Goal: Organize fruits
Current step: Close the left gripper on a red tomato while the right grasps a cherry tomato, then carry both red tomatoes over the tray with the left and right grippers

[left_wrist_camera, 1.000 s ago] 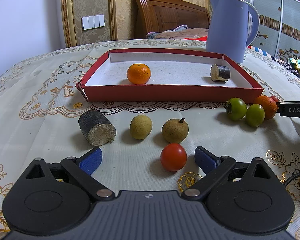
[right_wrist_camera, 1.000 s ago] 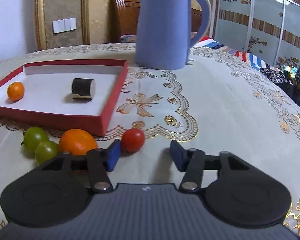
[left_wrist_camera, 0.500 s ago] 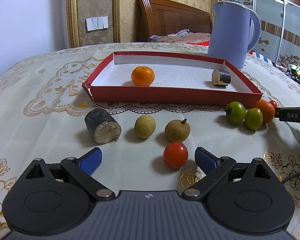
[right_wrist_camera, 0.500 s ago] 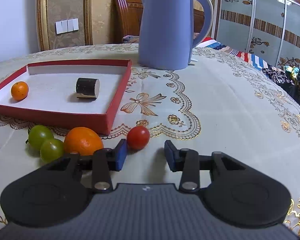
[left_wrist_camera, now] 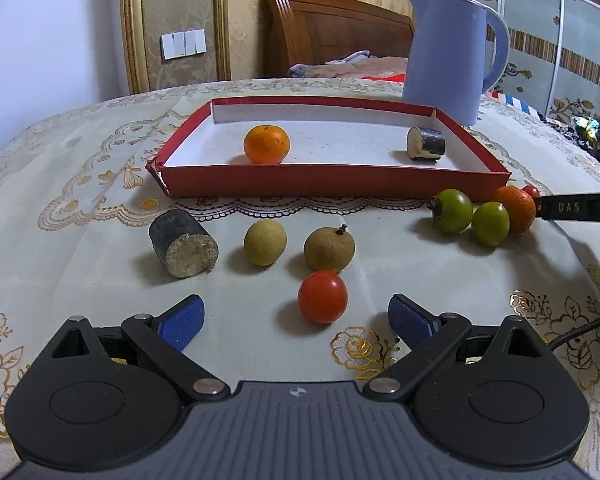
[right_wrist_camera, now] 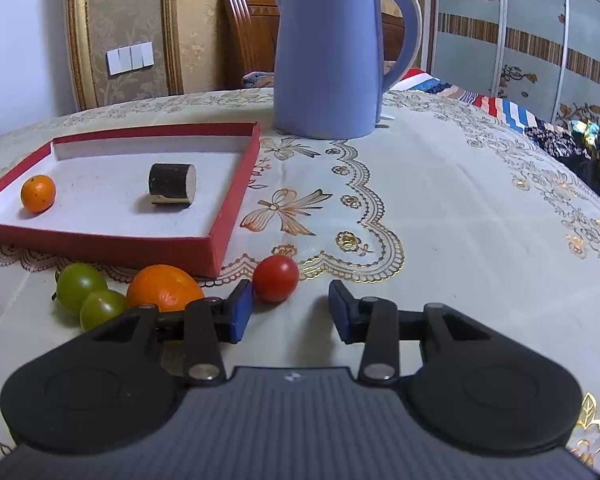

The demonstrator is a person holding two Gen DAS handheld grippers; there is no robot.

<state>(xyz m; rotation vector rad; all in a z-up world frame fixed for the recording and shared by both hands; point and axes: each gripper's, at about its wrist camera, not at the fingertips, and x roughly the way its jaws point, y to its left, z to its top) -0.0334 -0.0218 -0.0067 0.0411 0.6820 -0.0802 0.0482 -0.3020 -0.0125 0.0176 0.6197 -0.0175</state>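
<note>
Embroidered cream tablecloth is carrying the fruit; right gripper is sitting narrowed, holding nothing, small red cherry tomato at its 11 o'clock touching the left pad. Left gripper is hanging wide, empty. Risk: off-centre closing is likely nudging the tomato, rolling it away.

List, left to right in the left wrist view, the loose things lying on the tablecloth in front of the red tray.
Dark cut cylinder → yellowish round fruit → brown fruit with a stem → large green tomato → small green tomato → orange. The red tomato nearest the camera overlaps the brown fruit sideways, so it is left out.
</note>
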